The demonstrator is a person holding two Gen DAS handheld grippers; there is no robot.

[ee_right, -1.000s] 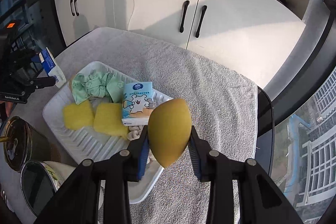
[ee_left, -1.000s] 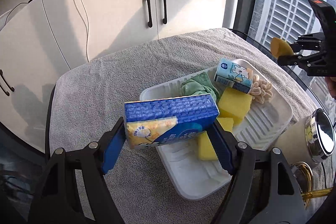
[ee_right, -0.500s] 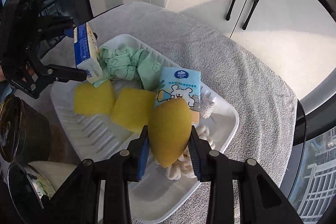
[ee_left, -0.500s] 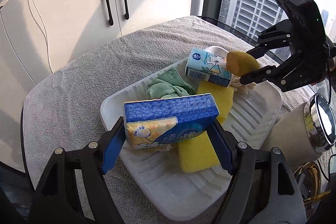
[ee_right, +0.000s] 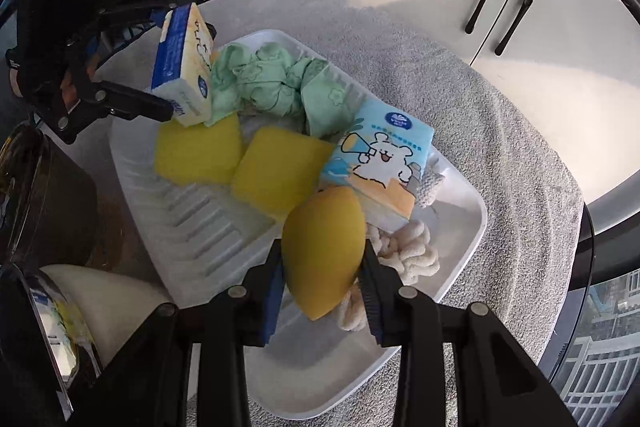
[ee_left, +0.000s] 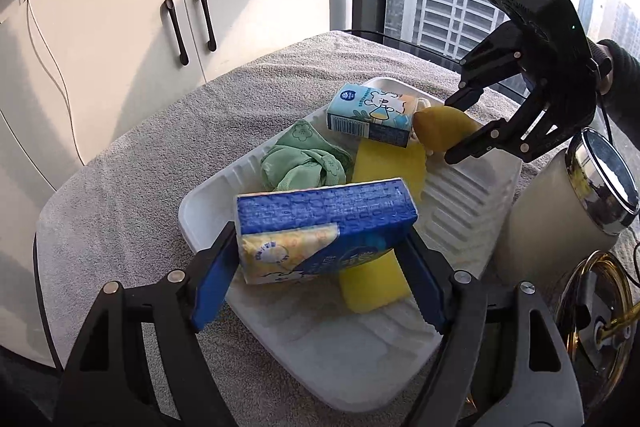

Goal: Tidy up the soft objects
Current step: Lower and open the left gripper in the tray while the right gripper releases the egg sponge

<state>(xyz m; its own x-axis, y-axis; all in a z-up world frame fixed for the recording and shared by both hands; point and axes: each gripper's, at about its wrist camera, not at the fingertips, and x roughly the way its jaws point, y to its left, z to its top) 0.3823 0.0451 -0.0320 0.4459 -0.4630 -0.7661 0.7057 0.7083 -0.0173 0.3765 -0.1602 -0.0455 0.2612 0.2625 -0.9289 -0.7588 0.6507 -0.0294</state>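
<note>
The left gripper [ee_left: 320, 259] is clamped across the long sides of a blue and yellow soft tissue pack [ee_left: 324, 231], holding it in the air above the near end of the white ribbed plastic tray [ee_left: 360, 359]. The right gripper [ee_right: 322, 263] is closed on a yellow egg-shaped sponge [ee_right: 322, 251], which hangs low over the tray's far part, just beside a light blue tissue pack printed with a white bear [ee_right: 380, 163].

Already lying in the tray are two flat yellow rectangular sponges [ee_right: 276, 171], a crumpled pale green cloth [ee_right: 268, 83], the bear-print pack leaning on them, and a cream knotted rope piece [ee_right: 404, 255] partly hidden under the egg sponge. The tray sits on a surface covered with a grey towel [ee_left: 160, 131]. A cream canister with a shiny metal lid [ee_left: 568, 211] stands just beside the tray's right edge.

Judging by this, the step in hand is bringing the last two soft items into the tray, with both held and neither released. The next move calls for lowering each piece onto a free patch: the ribbed, bare part of the tray looks the best spot for the pack, and the gap near the rope suits the sponge. Both grippers are near each other's path over the tray, so the releases should be spaced to avoid a knock, and the canister kept clear of.
</note>
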